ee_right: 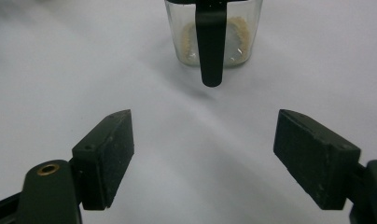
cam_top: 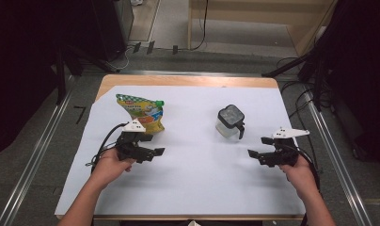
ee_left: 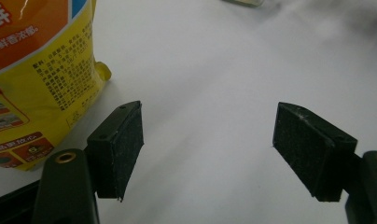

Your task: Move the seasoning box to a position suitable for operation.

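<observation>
A yellow and green printed pouch (cam_top: 142, 112) with a green cap stands at the left of the white sheet; its lower part (ee_left: 32, 79) shows at the left of the left gripper view. A clear square jar (cam_top: 229, 121) with a black lid and a black handle stands right of centre; its base and handle (ee_right: 211, 42) are straight ahead in the right gripper view. My left gripper (cam_top: 155, 145) hovers just in front of the pouch, open and empty (ee_left: 207, 154). My right gripper (cam_top: 259, 147) sits to the right of the jar, pointing left, open and empty (ee_right: 200, 161).
A white sheet (cam_top: 193, 188) covers the wooden table (cam_top: 188, 80). Metal rails run along both sides of the table on the floor. Dark stands and cables are at the back and at the right.
</observation>
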{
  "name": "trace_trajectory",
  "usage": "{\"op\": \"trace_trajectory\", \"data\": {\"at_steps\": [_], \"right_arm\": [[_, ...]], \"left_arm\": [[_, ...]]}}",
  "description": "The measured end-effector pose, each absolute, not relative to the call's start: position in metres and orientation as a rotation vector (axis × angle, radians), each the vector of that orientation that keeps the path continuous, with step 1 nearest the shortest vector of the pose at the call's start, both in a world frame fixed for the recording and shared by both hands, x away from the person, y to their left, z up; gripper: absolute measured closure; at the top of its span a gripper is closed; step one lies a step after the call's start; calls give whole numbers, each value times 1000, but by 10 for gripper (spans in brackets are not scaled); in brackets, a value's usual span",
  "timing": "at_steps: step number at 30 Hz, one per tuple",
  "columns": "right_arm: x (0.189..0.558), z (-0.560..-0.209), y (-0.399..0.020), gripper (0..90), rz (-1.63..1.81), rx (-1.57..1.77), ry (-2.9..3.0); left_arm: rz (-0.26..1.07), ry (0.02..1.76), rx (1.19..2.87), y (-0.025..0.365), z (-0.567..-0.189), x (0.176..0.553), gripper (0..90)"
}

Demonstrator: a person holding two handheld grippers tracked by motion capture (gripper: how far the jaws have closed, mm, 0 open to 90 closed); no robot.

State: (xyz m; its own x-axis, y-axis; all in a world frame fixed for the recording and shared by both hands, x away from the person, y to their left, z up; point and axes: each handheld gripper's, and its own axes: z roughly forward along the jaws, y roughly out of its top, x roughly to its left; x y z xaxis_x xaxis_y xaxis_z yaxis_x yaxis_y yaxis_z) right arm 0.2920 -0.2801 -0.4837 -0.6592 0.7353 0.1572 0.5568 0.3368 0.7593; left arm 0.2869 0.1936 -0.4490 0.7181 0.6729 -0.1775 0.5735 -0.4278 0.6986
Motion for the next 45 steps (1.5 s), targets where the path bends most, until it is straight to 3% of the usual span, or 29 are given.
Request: {"op": "trace_trajectory", "data": {"at_steps": [11, 15, 22, 27, 31, 38, 40, 42, 45], "right_arm": [[291, -482, -279, 219, 1281, 1107, 2358], [290, -482, -278, 219, 1271, 1097, 2362], [289, -485, -276, 171, 1208, 1160, 2441], [289, -481, -276, 171, 1234, 1181, 2383], [289, -476, -275, 142, 1295, 1188, 2391], [295, -467, -273, 143, 1277, 1221, 2355], [296, -464, -272, 188, 1281, 1198, 2365], [296, -464, -271, 194, 1279, 1183, 2364], [299, -461, -269, 216, 1297, 1182, 2367]], "left_arm": [[120, 923, 2060, 194, -449, 286, 270], [42, 984, 2088, 193, -447, 290, 266], [17, 912, 2114, 194, -440, 292, 195], [36, 908, 2105, 194, -438, 293, 230], [49, 879, 2096, 195, -435, 291, 334], [40, 875, 2085, 195, -434, 288, 406], [45, 872, 2090, 195, -434, 288, 420], [65, 867, 2096, 195, -434, 286, 418], [70, 898, 2105, 196, -435, 286, 336]]}}
